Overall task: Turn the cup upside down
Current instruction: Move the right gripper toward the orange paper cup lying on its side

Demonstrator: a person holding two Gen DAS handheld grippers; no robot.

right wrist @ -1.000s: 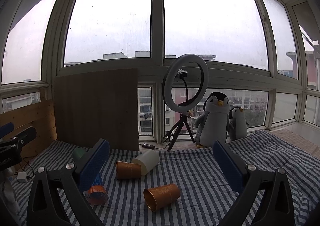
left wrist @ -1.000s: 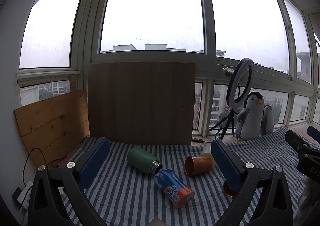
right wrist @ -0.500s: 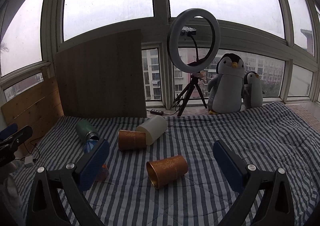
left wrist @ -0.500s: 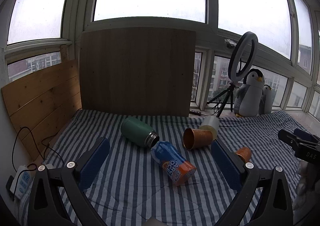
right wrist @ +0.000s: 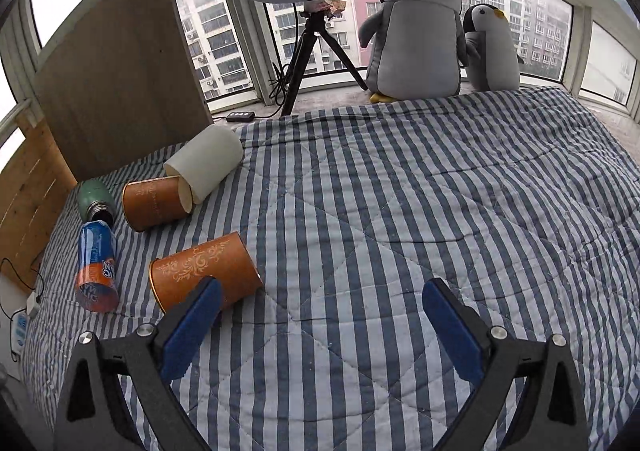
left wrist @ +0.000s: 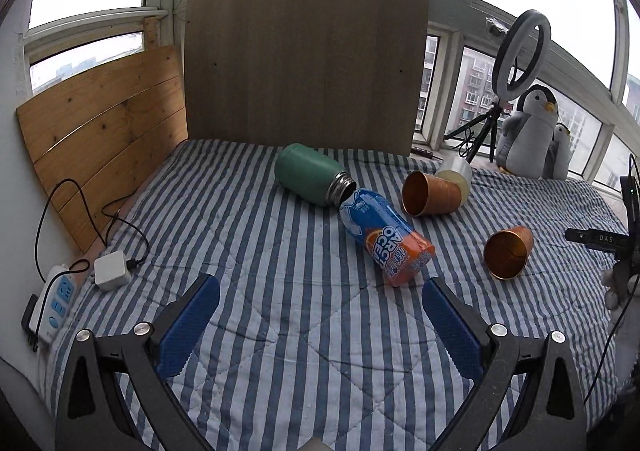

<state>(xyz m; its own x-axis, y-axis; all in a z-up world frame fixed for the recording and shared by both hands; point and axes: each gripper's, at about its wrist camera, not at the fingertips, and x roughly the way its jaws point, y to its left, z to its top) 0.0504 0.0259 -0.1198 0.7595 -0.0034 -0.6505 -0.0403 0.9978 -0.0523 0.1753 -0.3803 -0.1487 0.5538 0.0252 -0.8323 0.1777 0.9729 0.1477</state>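
My left gripper [left wrist: 320, 315] has its blue-padded fingers [left wrist: 188, 325] spread wide, nothing between them, hovering over bare striped quilt [left wrist: 280, 251]. My right gripper [right wrist: 320, 315] is likewise spread and empty; its left pad [right wrist: 192, 325] sits just in front of the nearest copper cup [right wrist: 204, 275], overlapping its lower edge in the right wrist view, though I cannot tell from this angle whether it touches the cup.

That cup lies on its side on the quilt, mouth toward my left, with a pale scroll pattern on its wall. In the left wrist view it shows as the copper cup [left wrist: 508, 253] on the right, mouth facing the camera, apart from the rest.

Beyond it a second copper cup [right wrist: 154, 203] also lies on its side, with a cream cup [right wrist: 206, 163] tipped against its base. To the left of these an orange-and-blue bottle [right wrist: 96, 271] lies flat, its top close to the open neck of a green flask [right wrist: 94, 199], also on its side.

Behind the quilt stand a wooden board [right wrist: 120, 71], a ring light on a tripod [right wrist: 304, 35] and two plush penguins [right wrist: 416, 23]. In the left wrist view a white power strip [left wrist: 54, 303] and adapter [left wrist: 112, 269] lie at the quilt's left edge.
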